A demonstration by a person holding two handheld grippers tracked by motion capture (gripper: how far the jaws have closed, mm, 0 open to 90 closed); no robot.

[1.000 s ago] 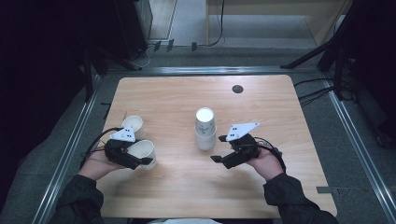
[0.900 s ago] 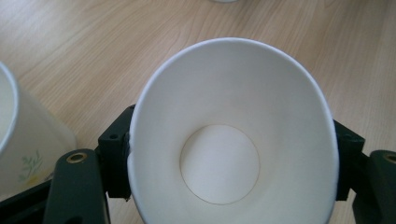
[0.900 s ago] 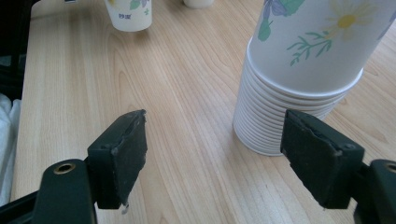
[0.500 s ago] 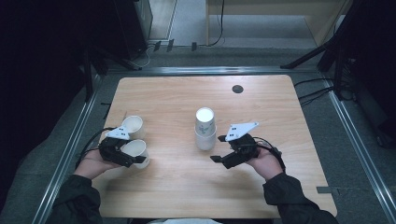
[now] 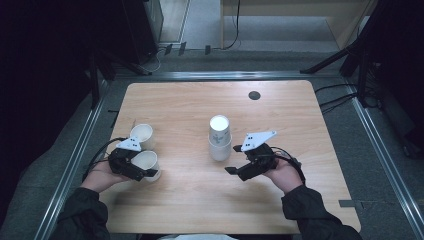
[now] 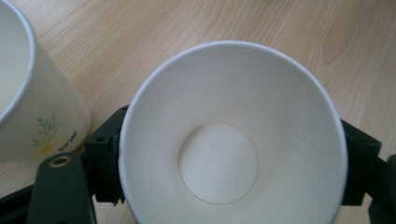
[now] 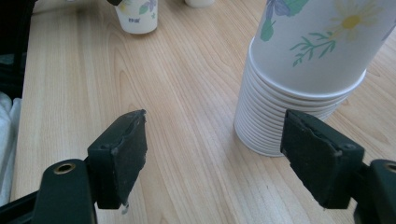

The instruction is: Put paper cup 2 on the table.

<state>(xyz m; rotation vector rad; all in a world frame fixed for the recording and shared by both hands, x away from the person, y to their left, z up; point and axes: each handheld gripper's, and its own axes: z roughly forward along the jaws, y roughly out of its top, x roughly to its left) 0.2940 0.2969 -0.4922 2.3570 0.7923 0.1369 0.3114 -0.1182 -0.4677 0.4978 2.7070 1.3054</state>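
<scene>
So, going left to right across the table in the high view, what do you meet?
Left gripper around a paper cup → stack of upside-down cups → right gripper. The second upright cup overlaps the first, so it is left out.

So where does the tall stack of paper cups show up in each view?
High view: the cup stack stands mid-table, just left of the right gripper.
Left gripper view: not in it.
Right gripper view: the cup stack rises at upper right, above the right finger.
Shared landmark: the wooden table, in all three views.
</scene>
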